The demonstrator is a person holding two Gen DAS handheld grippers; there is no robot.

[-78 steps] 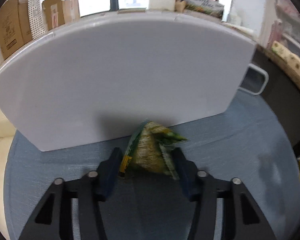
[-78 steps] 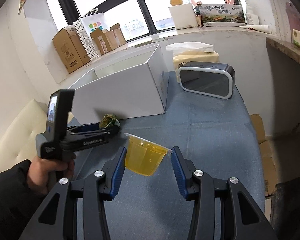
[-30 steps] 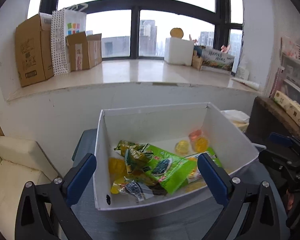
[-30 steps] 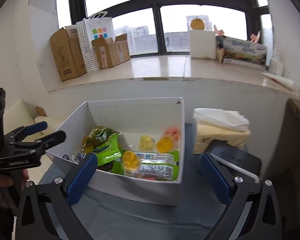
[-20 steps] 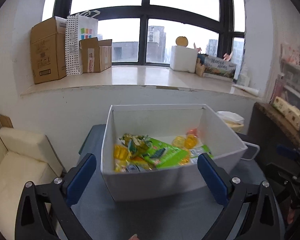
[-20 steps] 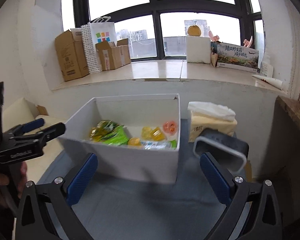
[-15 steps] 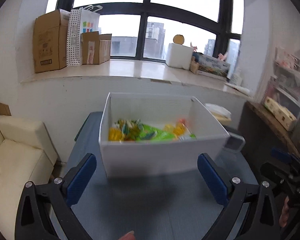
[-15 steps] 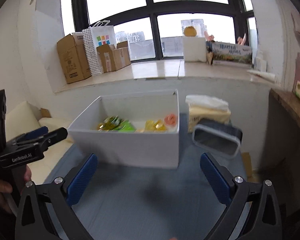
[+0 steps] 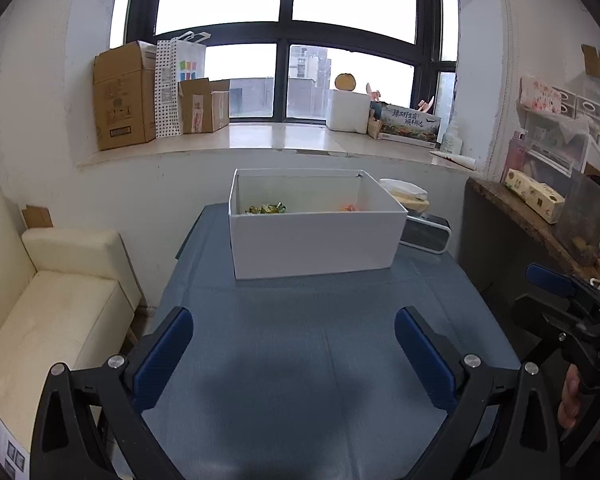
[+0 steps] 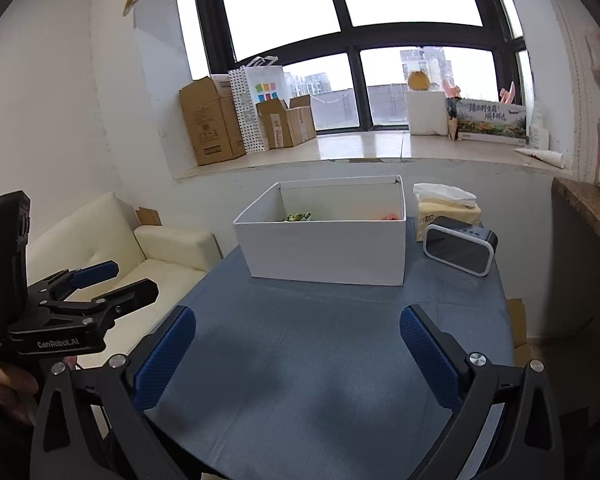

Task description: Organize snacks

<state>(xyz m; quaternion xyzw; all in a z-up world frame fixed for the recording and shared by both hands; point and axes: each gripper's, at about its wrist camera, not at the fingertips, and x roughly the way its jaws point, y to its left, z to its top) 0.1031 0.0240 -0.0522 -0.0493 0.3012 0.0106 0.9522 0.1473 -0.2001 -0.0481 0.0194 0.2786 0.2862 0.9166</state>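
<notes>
A white box [image 9: 312, 244] stands at the far end of the blue table [image 9: 300, 360], also in the right wrist view [image 10: 328, 248]. Snack packets [image 9: 266, 209] just show over its rim; green ones [image 10: 296, 217] show in the right wrist view too. My left gripper [image 9: 294, 344] is open and empty, held well back from the box over the table. My right gripper [image 10: 298, 344] is open and empty, likewise back from the box. Each gripper appears in the other's view: the right one [image 9: 560, 296] at the right edge, the left one [image 10: 100, 284] at the left.
A dark speaker [image 10: 458, 250] and a tissue box [image 10: 446, 206] stand right of the white box. A cream sofa [image 9: 56, 300] is left of the table. A brown shelf [image 9: 520, 216] is on the right. Cardboard boxes [image 9: 120, 96] sit on the windowsill.
Both grippers have pulled back and away from the box, which now looks smaller and farther. Earlier the left held a green packet and the right a yellow jelly cup; both are now empty.
</notes>
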